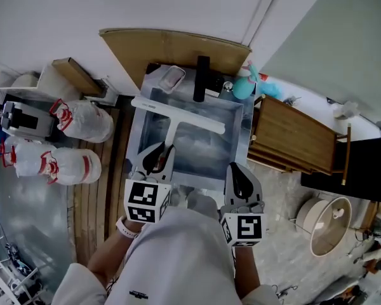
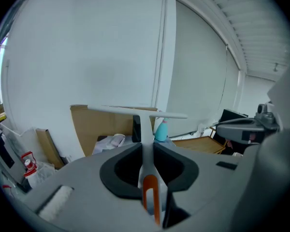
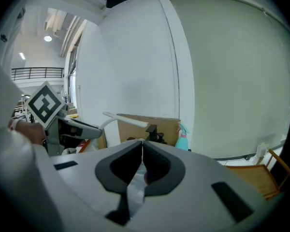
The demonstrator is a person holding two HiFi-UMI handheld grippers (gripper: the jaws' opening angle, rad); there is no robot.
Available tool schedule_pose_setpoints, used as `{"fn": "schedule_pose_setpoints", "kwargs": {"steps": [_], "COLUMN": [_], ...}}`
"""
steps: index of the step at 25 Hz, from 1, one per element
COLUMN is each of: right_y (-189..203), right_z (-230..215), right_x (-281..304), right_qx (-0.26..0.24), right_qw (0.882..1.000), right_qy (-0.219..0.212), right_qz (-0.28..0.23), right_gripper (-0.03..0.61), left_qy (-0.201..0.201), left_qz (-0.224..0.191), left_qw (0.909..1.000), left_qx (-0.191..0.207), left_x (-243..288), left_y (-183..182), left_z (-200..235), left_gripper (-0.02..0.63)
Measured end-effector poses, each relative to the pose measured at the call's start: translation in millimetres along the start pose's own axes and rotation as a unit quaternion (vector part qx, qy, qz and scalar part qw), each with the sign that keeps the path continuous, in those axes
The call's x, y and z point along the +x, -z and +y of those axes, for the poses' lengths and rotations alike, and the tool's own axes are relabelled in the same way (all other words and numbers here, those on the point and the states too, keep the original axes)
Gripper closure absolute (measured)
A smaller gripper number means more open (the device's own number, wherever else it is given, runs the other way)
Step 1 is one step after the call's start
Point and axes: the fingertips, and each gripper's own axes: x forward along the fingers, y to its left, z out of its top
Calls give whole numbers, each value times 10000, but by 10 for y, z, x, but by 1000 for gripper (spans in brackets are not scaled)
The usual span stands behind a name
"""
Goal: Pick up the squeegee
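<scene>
The squeegee (image 1: 178,114) is white, with a long blade across the top and an orange inset in its handle. My left gripper (image 1: 160,159) is shut on the handle and holds it in the air above the steel sink (image 1: 240,146). In the left gripper view the handle (image 2: 146,146) runs straight out between the two dark pads (image 2: 121,170), and the blade lies level against the white wall. My right gripper (image 1: 241,178) hovers beside it on the right, its pad tips together (image 3: 141,146). The right gripper view has the squeegee (image 3: 124,119) at the left.
A black tap (image 1: 202,78), a clear container (image 1: 173,77) and a teal spray bottle (image 1: 244,86) stand at the back of the sink. Cardboard (image 1: 171,46) leans on the wall behind. A wooden rack (image 1: 292,138) is at the right, and white bags (image 1: 82,121) at the left.
</scene>
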Motion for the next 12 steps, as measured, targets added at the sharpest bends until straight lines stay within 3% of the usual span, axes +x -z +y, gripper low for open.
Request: {"fn": "schedule_pose_setpoints", "kwargs": {"steps": [5,12], "right_y": [-28,-185], "right_z": [86,34], "right_x": [-35,-21], "right_qx": [35,147], "right_qw": [10000,9997], "right_qy": [-48,2], "right_qz": [10,-201], "right_gripper": [572,572], "left_qy": [-159,-128], "left_qz": [-363,-503], "left_qw": [9992,9987], "left_qx": [87,3], "left_x": [-260,-332], "left_y": [-109,-96], "left_z": [93,101], "left_gripper": [545,543]}}
